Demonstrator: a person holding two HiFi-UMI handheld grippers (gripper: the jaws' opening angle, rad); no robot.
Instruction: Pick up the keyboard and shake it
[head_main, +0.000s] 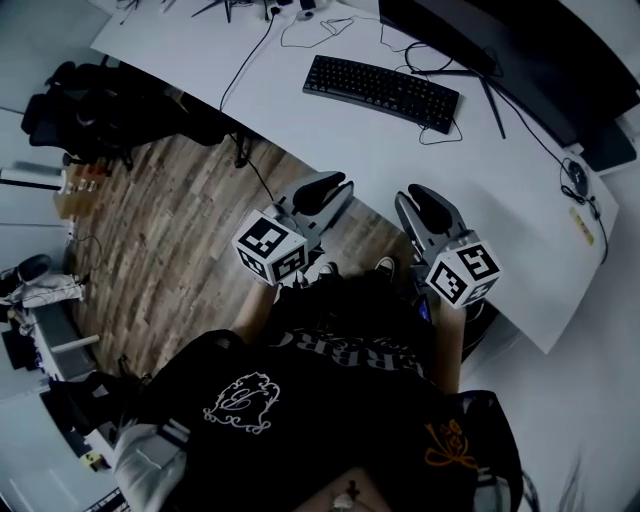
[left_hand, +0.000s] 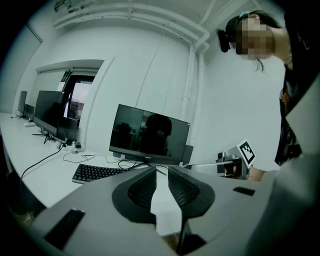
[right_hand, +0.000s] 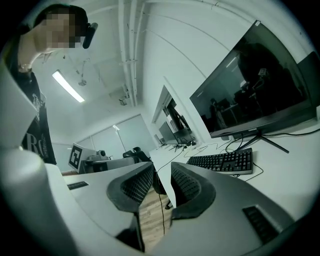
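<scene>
**Keyboard (head_main: 382, 92) flat on the white table (head_main: 300, 130), both grippers short of it**

Toward the far side of the long table: the black keyboard, lying slantwise, untouched and well apart from either gripper. Just right of it, a loop of its own thin cable. Behind it, at the far right, a dark monitor (head_main: 500, 40) on a splayed stand, screen unlit. Farther left along the table, black cables (head_main: 250, 60) trailing over the near edge and down. At the far left end, in the left gripper view, a row of further screens (left_hand: 50, 112) against a pale wall.

Nearer than the table: wood-plank floor (head_main: 170, 230). At its left, a black heap (head_main: 110, 110), bags or a chair, impossible to tell which. Overhead, white walls, pipes up the corner, and a strip light (right_hand: 67, 85) lit on the ceiling.

Out over the floor, just short of the table's near edge, the left gripper (head_main: 325, 190), pointing roughly level toward the table. Its fingers (left_hand: 142, 189) only a narrow slit apart, with nothing between them. Just beside it to the right, the right gripper (head_main: 428, 205), aimed the same way. Same there: fingers a slim gap apart, gripping nothing, with only floor planks and a hanging cable showing through the gap.

At the near edge of the head view, a dark printed top (head_main: 300, 400) on the person holding both.
</scene>
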